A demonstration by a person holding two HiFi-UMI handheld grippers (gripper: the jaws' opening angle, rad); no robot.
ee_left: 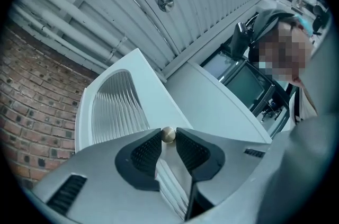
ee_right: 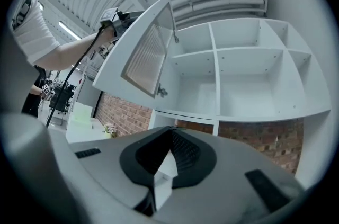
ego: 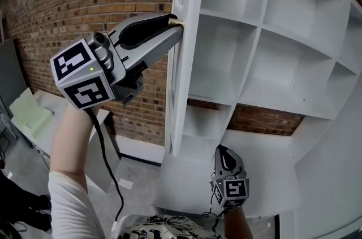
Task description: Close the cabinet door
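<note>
The white cabinet has open shelves, and its door stands swung out, edge-on in the head view. My left gripper reaches up to the door's edge. In the left gripper view its two pads close on the small brass knob of the door, which has a ribbed glass panel. My right gripper hangs low below the shelves, shut with nothing in it. In the right gripper view the right gripper points toward the cabinet and the door above it.
A brick wall runs behind and to the left of the cabinet. Pale boxes sit on the floor at the left. The lower cabinet top lies under the shelves. A person and desks with screens are behind the door.
</note>
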